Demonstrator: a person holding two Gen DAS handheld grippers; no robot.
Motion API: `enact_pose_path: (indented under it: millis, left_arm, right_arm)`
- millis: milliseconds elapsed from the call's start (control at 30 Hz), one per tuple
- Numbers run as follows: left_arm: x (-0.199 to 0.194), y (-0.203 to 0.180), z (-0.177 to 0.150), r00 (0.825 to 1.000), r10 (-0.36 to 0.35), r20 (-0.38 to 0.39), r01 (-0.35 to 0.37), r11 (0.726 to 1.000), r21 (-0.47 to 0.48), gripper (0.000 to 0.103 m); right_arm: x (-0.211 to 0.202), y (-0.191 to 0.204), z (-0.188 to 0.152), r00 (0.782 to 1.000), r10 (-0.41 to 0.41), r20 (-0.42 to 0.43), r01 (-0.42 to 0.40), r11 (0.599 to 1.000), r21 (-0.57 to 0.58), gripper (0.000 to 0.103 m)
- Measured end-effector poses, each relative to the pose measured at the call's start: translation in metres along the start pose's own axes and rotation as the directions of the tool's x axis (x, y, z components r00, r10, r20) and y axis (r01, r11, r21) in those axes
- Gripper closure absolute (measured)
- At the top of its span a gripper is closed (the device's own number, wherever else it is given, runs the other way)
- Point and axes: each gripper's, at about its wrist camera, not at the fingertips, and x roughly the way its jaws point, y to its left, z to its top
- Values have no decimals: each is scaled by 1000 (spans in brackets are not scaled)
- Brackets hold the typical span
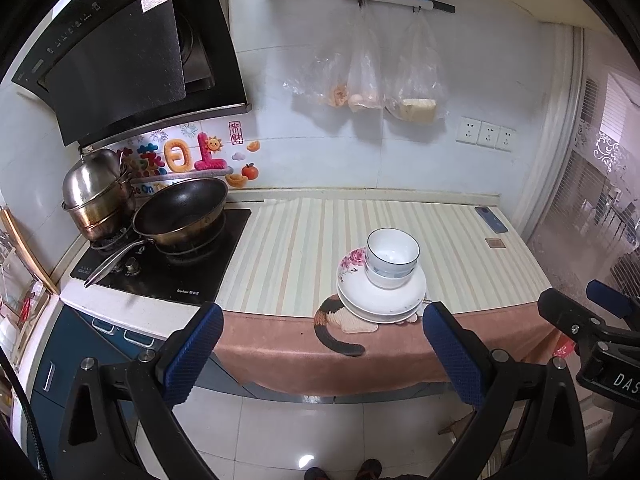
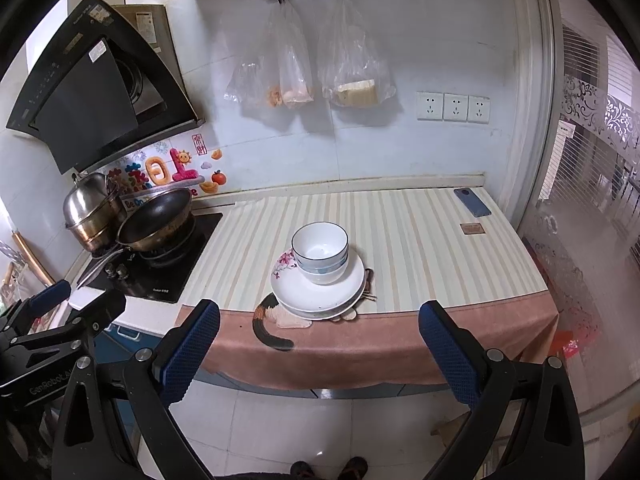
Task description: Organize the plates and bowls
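A stack of white bowls (image 1: 392,258) (image 2: 320,252) with blue rims sits on a stack of white plates (image 1: 380,296) (image 2: 316,292), one with a pink flower pattern, near the front edge of the striped counter (image 1: 304,248) (image 2: 420,240). My left gripper (image 1: 324,344) is open and empty, held back from the counter over the floor. My right gripper (image 2: 320,340) is open and empty too, at the same distance. The right gripper also shows at the right edge of the left wrist view (image 1: 592,320). The left gripper shows at the left edge of the right wrist view (image 2: 60,312).
A black wok (image 1: 180,212) (image 2: 156,220) and a steel steamer pot (image 1: 96,196) (image 2: 90,212) stand on the stove at the left. A phone (image 1: 491,219) (image 2: 472,202) and a small card (image 2: 473,229) lie at the counter's back right. Plastic bags (image 2: 308,68) hang on the wall.
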Motion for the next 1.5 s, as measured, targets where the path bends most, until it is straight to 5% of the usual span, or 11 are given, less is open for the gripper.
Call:
enact_pose_path:
  millis: [1500]
  left_arm:
    - [6,11,-3,1000,5,-8,-5,1000,-22,1]
  right_arm:
    - [15,-1,1,1000,-14,-18,14,1000,7,1]
